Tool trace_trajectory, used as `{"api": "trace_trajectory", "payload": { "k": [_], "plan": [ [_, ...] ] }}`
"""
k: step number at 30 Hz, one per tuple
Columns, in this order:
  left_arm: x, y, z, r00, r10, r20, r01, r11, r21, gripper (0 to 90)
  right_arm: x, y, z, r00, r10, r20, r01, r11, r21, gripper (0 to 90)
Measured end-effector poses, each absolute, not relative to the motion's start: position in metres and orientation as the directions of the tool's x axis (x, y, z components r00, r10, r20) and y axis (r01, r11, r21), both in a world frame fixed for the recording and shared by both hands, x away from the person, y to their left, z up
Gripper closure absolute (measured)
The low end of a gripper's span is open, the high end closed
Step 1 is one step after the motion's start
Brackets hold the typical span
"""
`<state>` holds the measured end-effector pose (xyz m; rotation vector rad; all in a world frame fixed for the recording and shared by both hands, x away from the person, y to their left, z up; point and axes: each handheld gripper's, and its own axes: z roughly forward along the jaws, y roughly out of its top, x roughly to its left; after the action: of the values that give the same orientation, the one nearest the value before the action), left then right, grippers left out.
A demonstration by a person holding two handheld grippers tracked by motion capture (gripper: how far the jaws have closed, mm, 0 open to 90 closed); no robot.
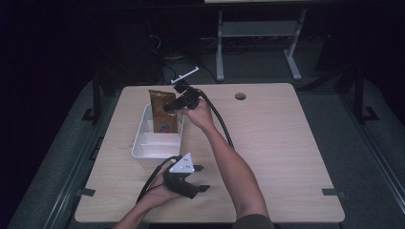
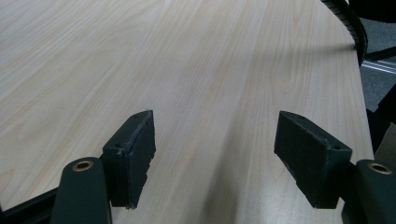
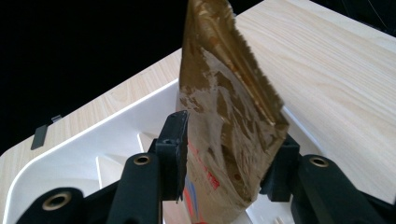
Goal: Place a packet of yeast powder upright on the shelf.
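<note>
Bare table (image 1: 286,143) right of tray (image 1: 143,151) — right tongs (image 3: 224,158) clamp bag (image 3: 229,116), seemingly above it; left tongs (image 2: 215,158) wide.

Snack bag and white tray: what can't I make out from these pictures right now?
- Snack bag bottom: right gripper view, cut off by the lower edge and the jaws, so contact with the tray floor is unclear.
- Bag print: high view, too small; right gripper view, partly covered.
- Tray's far compartment: high view, hidden behind the bag.

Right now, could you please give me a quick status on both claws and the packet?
Right claw shut on gold packet, held upright over white tray. Left claw open, nothing in it, low over bare table. Nothing in the way.
</note>
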<state>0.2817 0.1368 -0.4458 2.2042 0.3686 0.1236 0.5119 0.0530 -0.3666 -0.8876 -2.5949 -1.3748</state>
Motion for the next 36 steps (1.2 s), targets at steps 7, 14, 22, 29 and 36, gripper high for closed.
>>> {"api": "trace_trajectory", "payload": {
  "k": [7, 14, 22, 29, 36],
  "plan": [
    [0.282, 0.137, -0.446, 0.951, 0.307, -0.044, 0.222, -0.574, 0.788, 28.8, 0.513, 0.046, -0.369, -0.820, 0.461, 0.340, 0.539, 0.422, 0.729, 52.2],
    [0.281, 0.137, -0.445, 0.952, 0.305, -0.041, 0.218, -0.575, 0.789, 28.7, 0.511, 0.036, -0.370, -0.813, 0.463, 0.353, 0.550, 0.413, 0.726, 50.6],
    [0.281, 0.137, -0.444, 0.952, 0.305, -0.039, 0.214, -0.568, 0.795, 28.7, 0.506, 0.017, -0.369, -0.807, 0.471, 0.356, 0.556, 0.404, 0.727, 50.2],
    [0.280, 0.136, -0.444, 0.952, 0.302, -0.036, 0.211, -0.569, 0.795, 28.6, 0.498, -0.004, -0.368, -0.802, 0.475, 0.362, 0.560, 0.387, 0.732, 49.3],
    [0.280, 0.136, -0.444, 0.952, 0.304, -0.039, 0.213, -0.565, 0.797, 28.4, 0.489, -0.025, -0.369, -0.798, 0.465, 0.382, 0.568, 0.369, 0.736, 48.1]
  ]
}}
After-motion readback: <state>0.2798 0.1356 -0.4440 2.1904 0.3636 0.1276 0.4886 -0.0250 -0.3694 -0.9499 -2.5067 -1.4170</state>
